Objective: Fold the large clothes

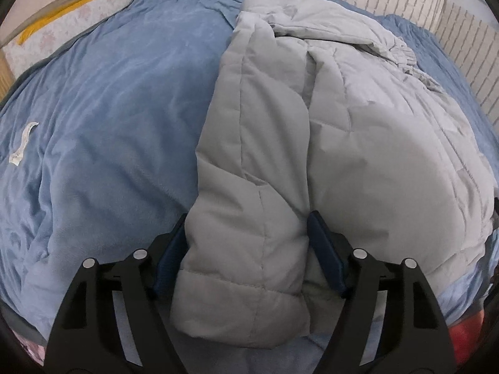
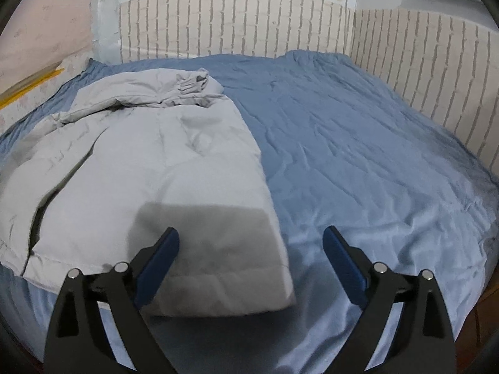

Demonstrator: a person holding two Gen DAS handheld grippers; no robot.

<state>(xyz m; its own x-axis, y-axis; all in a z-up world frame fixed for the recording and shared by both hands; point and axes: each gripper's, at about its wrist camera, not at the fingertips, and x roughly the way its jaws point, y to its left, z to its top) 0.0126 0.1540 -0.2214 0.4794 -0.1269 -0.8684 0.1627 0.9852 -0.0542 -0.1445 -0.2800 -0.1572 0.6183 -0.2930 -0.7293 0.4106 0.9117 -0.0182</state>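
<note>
Blue-padded left fingers (image 1: 174,249) astride grey puffer jacket (image 1: 312,124) on blue bedspread (image 1: 109,109).

The coat (image 1: 312,143) lies on the bed (image 1: 109,118). In the left wrist view it lies on the right part of the bed, and a sleeve (image 1: 249,205) lies along the coat's left side, on top of it. The near end of the sleeve sits between the two fingers of the left hand-held gripper (image 1: 246,243). A small strip (image 1: 23,143) lies on the bed far to the left, well apart from the coat. In the right wrist view the coat (image 2: 149,168) lies to the left. The right hand-held gripper (image 2: 251,249) hangs over the coat's near right corner. The wall (image 2: 249,25) stands behind the bed and along its right side.
</note>
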